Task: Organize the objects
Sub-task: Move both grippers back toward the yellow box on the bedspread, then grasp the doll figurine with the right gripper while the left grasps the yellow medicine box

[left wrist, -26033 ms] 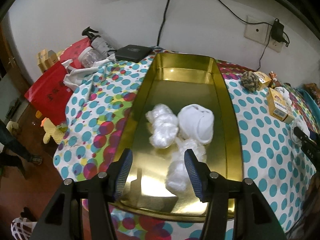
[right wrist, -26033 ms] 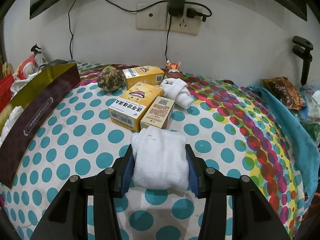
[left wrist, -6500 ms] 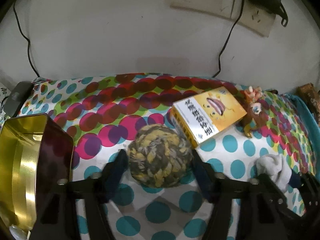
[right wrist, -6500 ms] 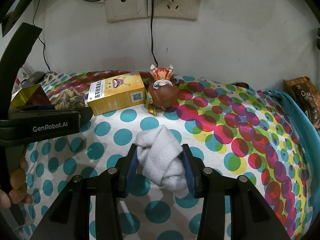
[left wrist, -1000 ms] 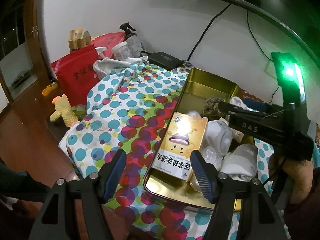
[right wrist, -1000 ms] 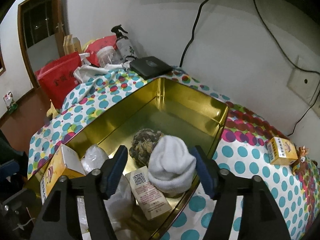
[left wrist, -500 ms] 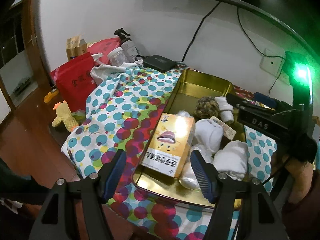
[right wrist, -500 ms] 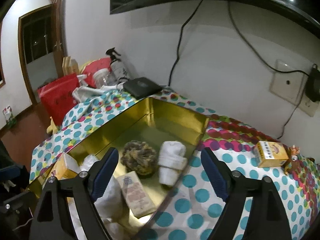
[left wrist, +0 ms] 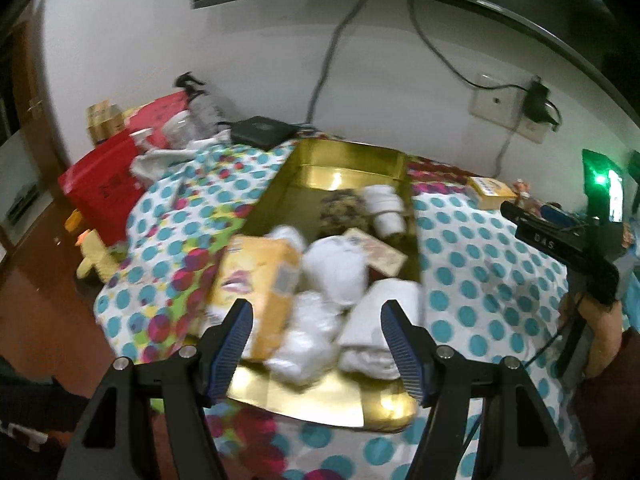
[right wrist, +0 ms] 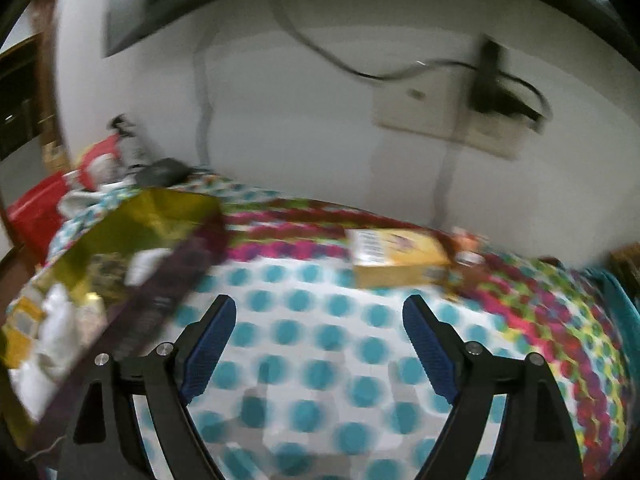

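Right wrist view motion-blurred; gold tin [right wrist: 132, 224] cut off at left edge, contents indistinct.

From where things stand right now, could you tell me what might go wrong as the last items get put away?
The gold tin is crowded at its near end: the big yellow box leans on the rim and may tip out onto the cloth if nudged.

The small yellow box lies close to a figurine; the open right gripper might knock it when closing in.

Both views are blurred by motion, so a fast approach could misjudge the box.
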